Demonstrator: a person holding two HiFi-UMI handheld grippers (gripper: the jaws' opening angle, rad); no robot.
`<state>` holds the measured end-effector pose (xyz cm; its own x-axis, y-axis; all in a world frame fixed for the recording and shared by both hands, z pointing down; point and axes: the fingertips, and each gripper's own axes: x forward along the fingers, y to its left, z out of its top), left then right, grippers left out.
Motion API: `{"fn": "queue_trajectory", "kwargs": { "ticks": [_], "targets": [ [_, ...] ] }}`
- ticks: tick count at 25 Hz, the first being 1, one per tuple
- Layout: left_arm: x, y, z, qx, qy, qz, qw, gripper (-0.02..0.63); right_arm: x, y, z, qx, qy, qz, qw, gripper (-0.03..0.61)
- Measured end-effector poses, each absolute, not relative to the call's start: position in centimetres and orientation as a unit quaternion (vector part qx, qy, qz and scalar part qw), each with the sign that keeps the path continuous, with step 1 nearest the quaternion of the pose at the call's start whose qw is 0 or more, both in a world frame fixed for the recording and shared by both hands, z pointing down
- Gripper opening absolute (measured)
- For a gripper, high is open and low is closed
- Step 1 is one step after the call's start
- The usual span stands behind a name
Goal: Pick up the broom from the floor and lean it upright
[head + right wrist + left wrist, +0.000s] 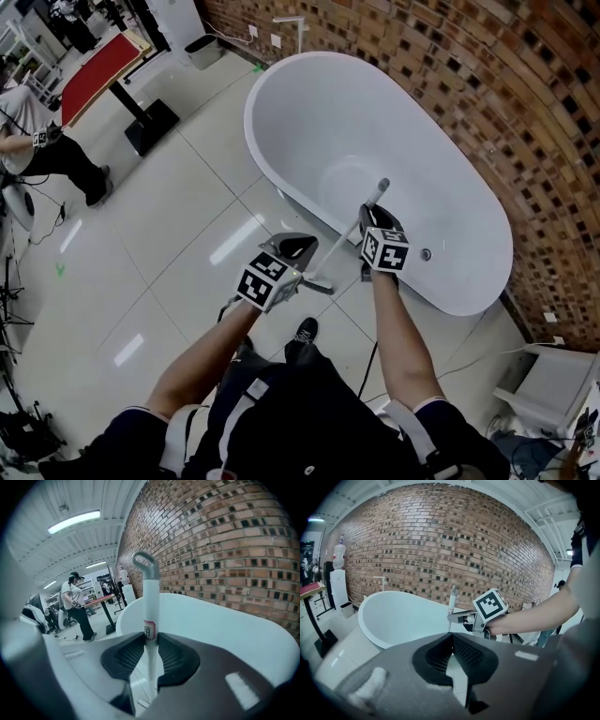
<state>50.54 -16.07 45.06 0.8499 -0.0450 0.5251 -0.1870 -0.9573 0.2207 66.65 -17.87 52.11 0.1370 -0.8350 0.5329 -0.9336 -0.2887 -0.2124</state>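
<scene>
The broom's white handle (pixel 349 232) stands steeply over the floor beside the white bathtub (pixel 255 131), with its grey hanging loop (pixel 143 562) at the top. My right gripper (pixel 373 216) is shut on the handle (pixel 150 620) just below a small red-edged label. Below the grip, the handle runs down toward the floor, past the right side of my left gripper (pixel 305 246). The left gripper (pixel 451 637) has its pads meeting at the tips with nothing between them. In the left gripper view the right gripper (pixel 461 617) and the handle (pixel 452 599) show ahead.
A brick wall (pixel 487 84) curves behind the tub. A person (pixel 42 150) stands at the far left by a red-topped table (pixel 94 70) on a black base. A white bin (pixel 202 49) is at the back, a white box (pixel 553 384) at the lower right.
</scene>
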Motion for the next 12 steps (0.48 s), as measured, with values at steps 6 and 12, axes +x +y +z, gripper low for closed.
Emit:
{"fn": "queue_trajectory", "kwargs": {
  "ticks": [6, 12],
  "targets": [
    [51.0, -16.9, 44.1, 0.955, -0.063, 0.264, 0.124, 0.000, 66.0, -18.7, 52.0, 0.738, -0.615, 0.262, 0.095, 0.097],
    [51.0, -17.7, 43.0, 0.956, -0.049, 0.260, 0.128, 0.000, 65.1, -18.9, 51.2, 0.732, -0.621, 0.264, 0.095, 0.167]
  ]
}}
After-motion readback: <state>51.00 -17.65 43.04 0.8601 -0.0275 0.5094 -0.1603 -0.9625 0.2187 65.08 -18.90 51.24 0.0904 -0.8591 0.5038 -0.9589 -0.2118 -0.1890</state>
